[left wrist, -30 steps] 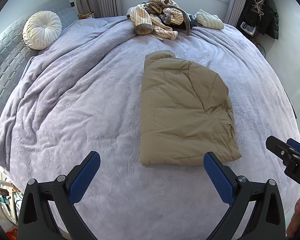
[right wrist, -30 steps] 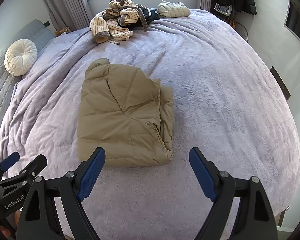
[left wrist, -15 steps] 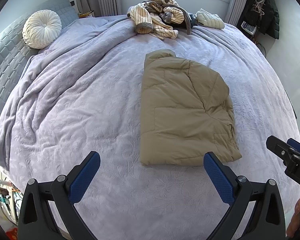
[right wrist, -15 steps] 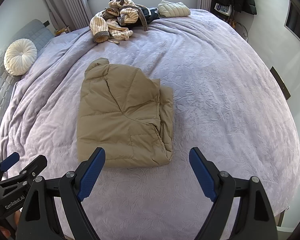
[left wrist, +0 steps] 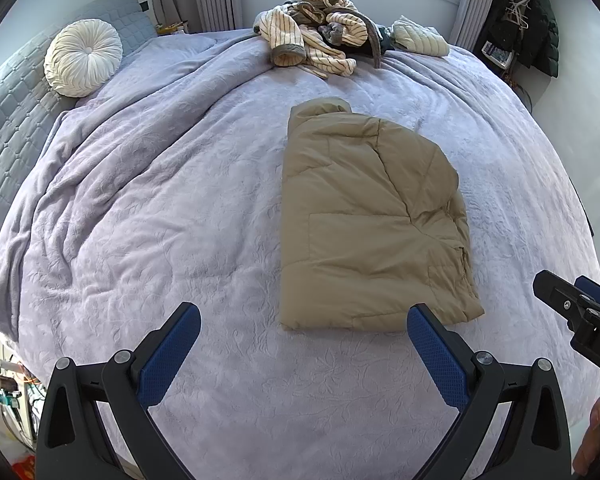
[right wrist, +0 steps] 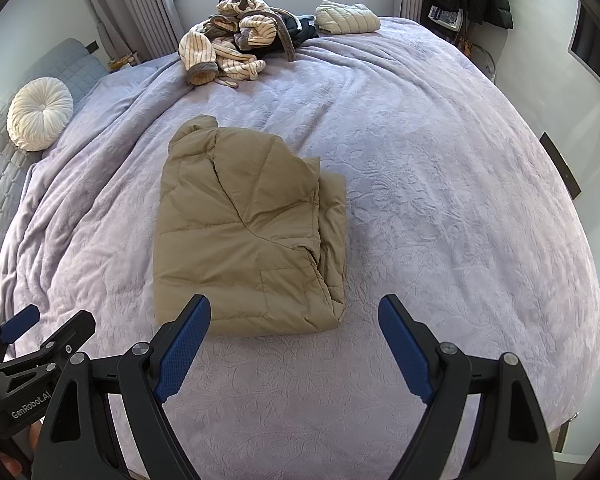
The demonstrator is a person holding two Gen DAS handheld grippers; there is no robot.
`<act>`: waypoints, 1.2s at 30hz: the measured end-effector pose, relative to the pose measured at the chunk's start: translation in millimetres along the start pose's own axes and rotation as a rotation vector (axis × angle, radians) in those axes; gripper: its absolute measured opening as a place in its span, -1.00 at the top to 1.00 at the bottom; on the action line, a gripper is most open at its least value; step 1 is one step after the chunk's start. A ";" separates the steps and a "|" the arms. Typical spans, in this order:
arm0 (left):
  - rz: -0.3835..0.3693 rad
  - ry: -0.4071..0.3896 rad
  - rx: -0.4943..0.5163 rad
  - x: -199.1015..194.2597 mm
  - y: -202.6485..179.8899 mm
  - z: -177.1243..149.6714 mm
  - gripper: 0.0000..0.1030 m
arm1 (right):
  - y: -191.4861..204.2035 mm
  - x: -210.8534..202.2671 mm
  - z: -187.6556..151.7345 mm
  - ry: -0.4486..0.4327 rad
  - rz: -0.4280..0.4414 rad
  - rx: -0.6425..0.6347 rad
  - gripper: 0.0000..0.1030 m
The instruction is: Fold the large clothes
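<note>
A tan puffer jacket point(left wrist: 372, 224) point(right wrist: 248, 232) lies folded into a thick rectangle on the lilac bedspread point(left wrist: 160, 220) point(right wrist: 460, 200), collar toward the window. My left gripper point(left wrist: 304, 324) hovers open just short of the jacket's near edge, and its right finger overlaps the near right corner in the picture. My right gripper point(right wrist: 296, 316) is open too, its left finger in front of the jacket's near edge. Neither holds anything. Each gripper shows at the edge of the other's view.
A heap of striped cream and dark clothes point(left wrist: 316, 40) point(right wrist: 240, 40) and a folded pale puffer point(left wrist: 418, 36) point(right wrist: 346, 18) lie at the far side. A round white cushion point(left wrist: 82, 56) point(right wrist: 40, 112) rests by the grey headboard. Dark coats point(left wrist: 536, 20) hang at the far right.
</note>
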State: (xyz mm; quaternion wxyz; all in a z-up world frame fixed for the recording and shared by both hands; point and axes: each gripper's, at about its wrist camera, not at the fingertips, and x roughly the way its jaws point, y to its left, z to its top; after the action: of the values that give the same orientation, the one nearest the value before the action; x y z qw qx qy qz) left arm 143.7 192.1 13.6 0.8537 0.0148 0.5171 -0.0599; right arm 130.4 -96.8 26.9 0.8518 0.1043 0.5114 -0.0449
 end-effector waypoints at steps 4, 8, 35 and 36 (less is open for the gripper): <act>0.000 0.001 0.002 0.7 -0.5 0.1 -1.00 | -0.4 0.2 0.0 0.000 0.000 -0.001 -0.70; -0.001 0.001 0.002 0.6 -0.5 -0.6 -1.00 | -0.5 0.0 0.6 0.000 0.001 -0.001 -0.70; -0.003 0.006 0.016 5.5 0.3 0.9 -1.00 | 0.3 -0.2 1.0 0.002 -0.001 -0.002 -0.70; -0.002 0.006 0.016 5.7 0.5 0.6 -1.00 | 0.6 -0.5 0.8 0.002 -0.001 -0.002 -0.70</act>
State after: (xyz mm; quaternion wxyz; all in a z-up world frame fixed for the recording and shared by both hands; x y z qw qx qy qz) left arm 146.9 192.0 8.9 0.8519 0.0211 0.5193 -0.0647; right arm 131.0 -96.4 27.8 0.8512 0.1034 0.5125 -0.0449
